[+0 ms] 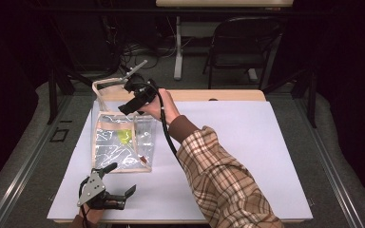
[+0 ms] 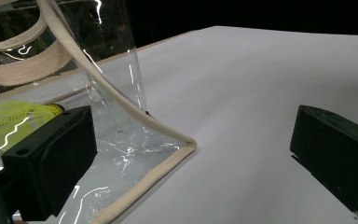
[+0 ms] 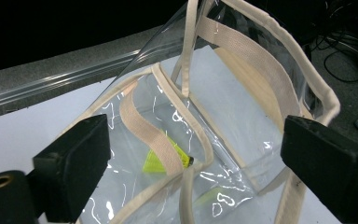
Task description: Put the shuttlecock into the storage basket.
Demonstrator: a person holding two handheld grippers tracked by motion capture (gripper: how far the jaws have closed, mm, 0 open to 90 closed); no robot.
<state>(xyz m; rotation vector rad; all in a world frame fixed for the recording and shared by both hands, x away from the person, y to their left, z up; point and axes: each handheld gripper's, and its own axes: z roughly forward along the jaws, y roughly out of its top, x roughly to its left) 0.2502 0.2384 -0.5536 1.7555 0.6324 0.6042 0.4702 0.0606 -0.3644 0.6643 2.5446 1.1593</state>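
Note:
A clear plastic tote bag (image 1: 114, 152) with beige trim and straps stands on the white table (image 1: 247, 142), left of centre. A yellow-green shuttlecock (image 1: 124, 137) lies inside it on the bottom. My right gripper (image 1: 127, 107) hovers over the bag's far top edge, pointing down into it. In the right gripper view its jaws stand wide open (image 3: 196, 154), above the bag (image 3: 261, 70) and the shuttlecock (image 3: 161, 163), holding nothing. My left gripper (image 1: 120, 179) rests near the table's front left, open. Its jaws (image 2: 191, 158) flank the bag's front corner (image 2: 168, 154) without touching it, and the shuttlecock (image 2: 14, 119) shows through the plastic.
The white table surface runs wide and bare to the right of the bag. Beyond its far edge stand a black folding chair (image 1: 244, 42) and another table's white leg (image 1: 178, 47), with cables on the floor (image 1: 138, 50). The plaid sleeve (image 1: 218, 175) crosses the middle.

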